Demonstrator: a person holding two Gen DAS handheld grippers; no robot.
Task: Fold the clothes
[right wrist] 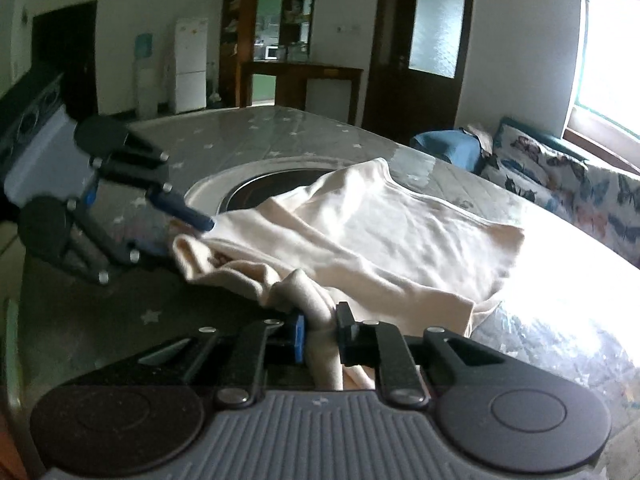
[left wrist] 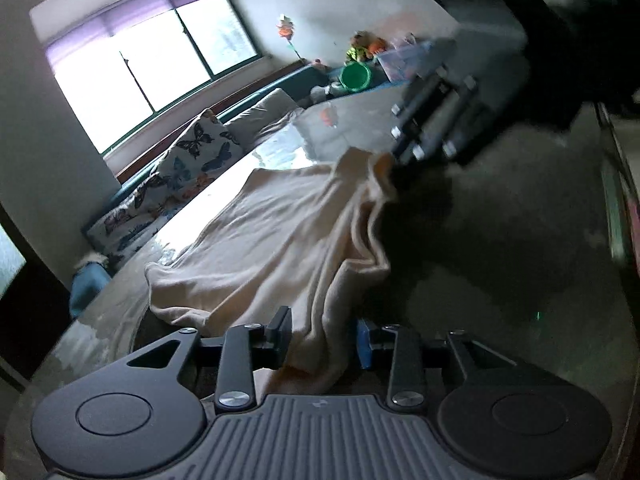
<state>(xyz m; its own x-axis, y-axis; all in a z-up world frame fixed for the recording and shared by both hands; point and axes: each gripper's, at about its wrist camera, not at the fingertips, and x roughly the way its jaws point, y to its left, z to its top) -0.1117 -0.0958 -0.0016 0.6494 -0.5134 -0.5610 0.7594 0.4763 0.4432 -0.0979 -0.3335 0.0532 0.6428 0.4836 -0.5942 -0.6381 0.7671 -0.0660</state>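
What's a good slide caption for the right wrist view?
Both grippers pinch one edge of a cream garment spread on the star-patterned table: right gripper in front, left gripper beyond.

You are working in a lived-in home, in a room open to a kitchen. Along the wall under a wide window (left wrist: 136,56) with a purple blind (left wrist: 120,12) runs a sofa (left wrist: 256,108) with butterfly-print cushions (left wrist: 192,152). At its far end sit soft toys (left wrist: 362,46), a green bowl (left wrist: 354,76) and a clear storage box (left wrist: 404,60). Your surface (right wrist: 280,128) wears a grey star-print cover under clear plastic. Beyond it stand a white fridge (right wrist: 190,64), a water dispenser (right wrist: 146,76), wooden shelves (right wrist: 296,8) of household goods, a microwave (right wrist: 272,53) and a dark door (right wrist: 424,40) with frosted glass.
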